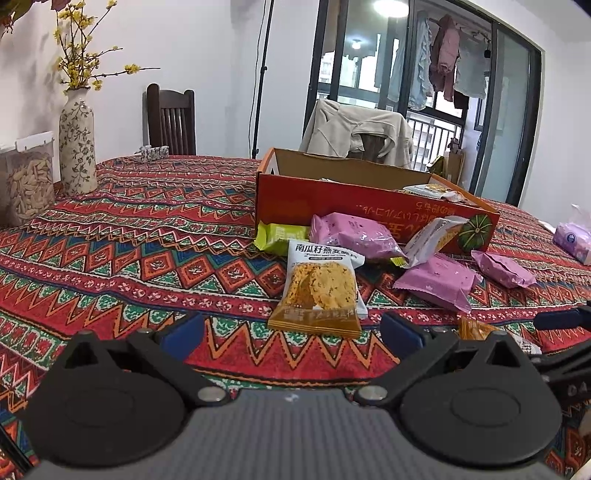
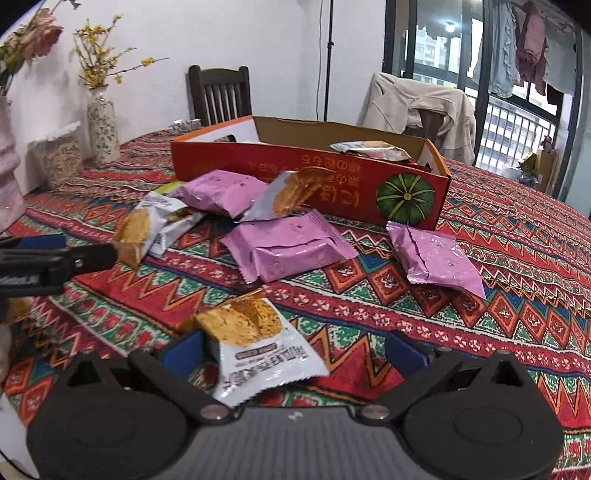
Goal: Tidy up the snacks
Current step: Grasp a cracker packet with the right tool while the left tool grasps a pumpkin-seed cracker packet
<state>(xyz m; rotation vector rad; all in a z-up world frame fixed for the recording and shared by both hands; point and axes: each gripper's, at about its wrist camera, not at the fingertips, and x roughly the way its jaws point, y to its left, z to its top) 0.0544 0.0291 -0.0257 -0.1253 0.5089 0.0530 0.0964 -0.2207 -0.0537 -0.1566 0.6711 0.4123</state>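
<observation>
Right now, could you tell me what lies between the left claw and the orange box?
In the left wrist view, an oat crisp packet lies just ahead of the open left claw; behind it, purple and green packets sit against the orange box.

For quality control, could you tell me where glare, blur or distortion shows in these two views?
Left wrist view: ceiling light blows out, the window frame bows from fisheye distortion. Right wrist view: the white-and-orange snack packet near the right gripper looks motion-blurred; purple packets show sheen.

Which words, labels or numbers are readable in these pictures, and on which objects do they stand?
"南瓜籽燕麦脆片": top of the cracker packet before the left gripper.
Small line beneath it: too small to read.
Red box, front wall: large orange characters, upside down, not legible.
Cracker packet at the right gripper: print blurred.
Purple packets: no readable text.
</observation>
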